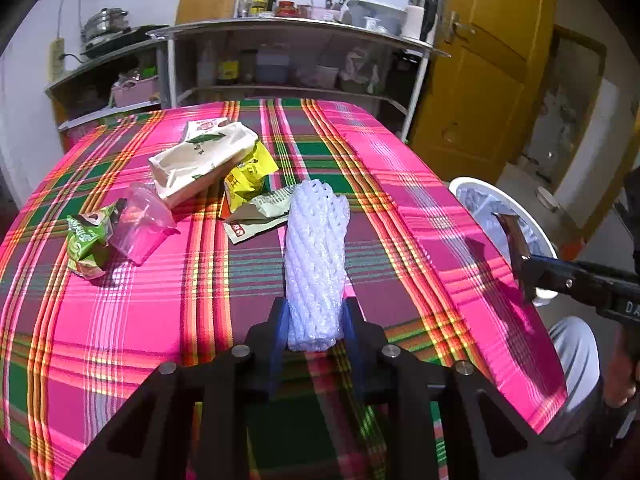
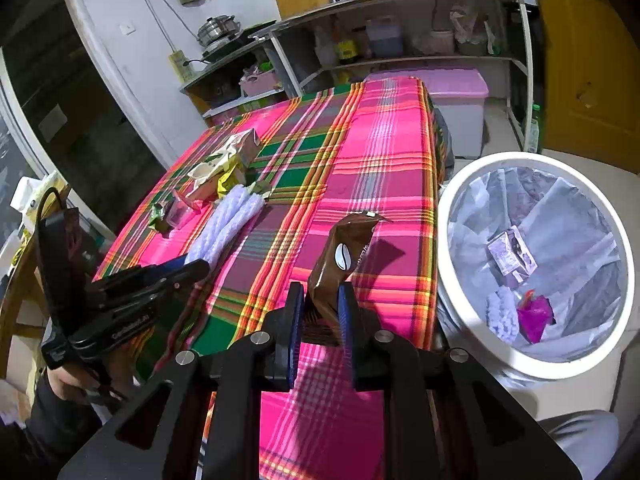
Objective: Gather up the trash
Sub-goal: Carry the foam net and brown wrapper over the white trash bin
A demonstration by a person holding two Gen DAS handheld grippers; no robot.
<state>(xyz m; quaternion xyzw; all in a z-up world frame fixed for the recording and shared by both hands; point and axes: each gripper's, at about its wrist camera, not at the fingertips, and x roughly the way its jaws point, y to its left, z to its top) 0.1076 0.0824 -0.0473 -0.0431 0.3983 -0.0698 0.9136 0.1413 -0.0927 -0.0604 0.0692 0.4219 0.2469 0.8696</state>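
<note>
Kitchen shelves crowded with bottles, jars and a steel pot line the far wall, a yellow door (image 1: 484, 60) stands at the right, and the counter (image 1: 400, 184) in front wears a pink, green and orange plaid cloth.

Between the left gripper (image 1: 316, 320) fingers sits the near end of a white foam net sleeve (image 1: 316, 256); both blue pads press its sides, pinching it. Its long axis runs straight away from the gripper toward the shelves, lying flat on the cloth.

The right gripper (image 2: 320, 312) fingers are pressed on a brown coffee sachet (image 2: 344, 256), printed with a white coffee-bean mark; its lettering is too small to read. It stands up from the fingers, its top corner tilted toward the white bin (image 2: 452, 280) just beside the counter's edge.

Beyond the sleeve lie a torn cream carton (image 1: 200, 160) with green print, a crumpled yellow wrapper (image 1: 248, 178), a flattened paper packet (image 1: 260, 216), a clear plastic cup (image 1: 144, 220) on its side and a green wrapper (image 1: 86, 240). No writing on them is legible. Inside the lined bin lie several scraps.
</note>
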